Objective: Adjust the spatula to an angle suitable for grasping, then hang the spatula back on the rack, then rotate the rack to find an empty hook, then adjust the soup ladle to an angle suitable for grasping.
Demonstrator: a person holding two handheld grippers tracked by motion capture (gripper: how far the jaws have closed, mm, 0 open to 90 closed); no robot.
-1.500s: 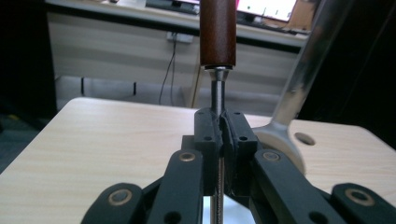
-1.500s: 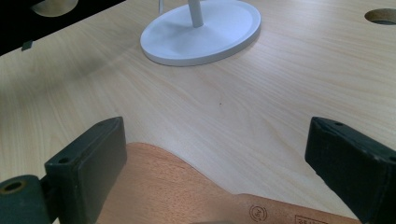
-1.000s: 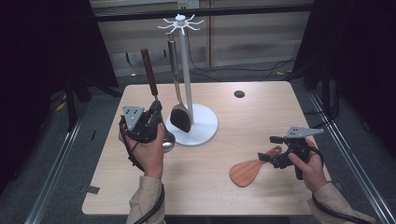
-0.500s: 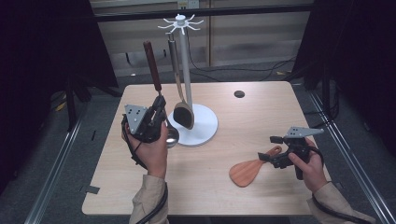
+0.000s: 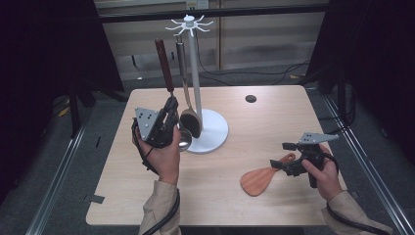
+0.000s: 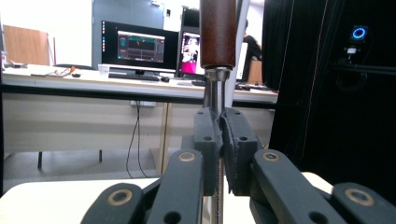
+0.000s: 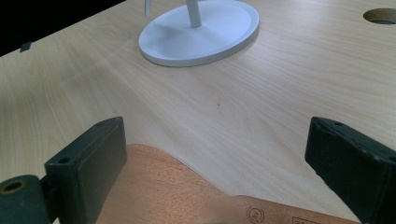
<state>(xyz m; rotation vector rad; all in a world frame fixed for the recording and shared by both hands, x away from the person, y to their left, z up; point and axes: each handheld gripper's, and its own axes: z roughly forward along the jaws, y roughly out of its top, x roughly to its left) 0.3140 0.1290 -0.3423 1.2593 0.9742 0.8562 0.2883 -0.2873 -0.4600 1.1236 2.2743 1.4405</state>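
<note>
My left gripper [image 5: 171,106] is held up left of the white utensil stand [image 5: 195,73], shut on the metal shaft of a ladle. The ladle's brown wooden handle [image 5: 164,63] rises above the jaws and its steel bowl [image 5: 184,139] hangs below my hand. In the left gripper view the jaws [image 6: 223,140] pinch the shaft just under the brown handle [image 6: 217,32]. A dark wooden spoon [image 5: 190,122] hangs from the stand's hooks. At the right, my right gripper [image 5: 283,155] stands open over the handle of a wooden spatula [image 5: 259,180] lying flat; the spatula's blade [image 7: 177,196] lies between the open jaws [image 7: 219,154].
The stand's round white base [image 5: 215,134] sits on the wooden table [image 5: 274,117], with the same base [image 7: 201,32] ahead in the right gripper view. A small round hole [image 5: 250,98] is in the table's far side. Dark curtains and metal rails flank the table.
My left gripper has carried the ladle rightward and a little up, closer to the stand, with the handle more upright. The right gripper has stayed over the spatula.
</note>
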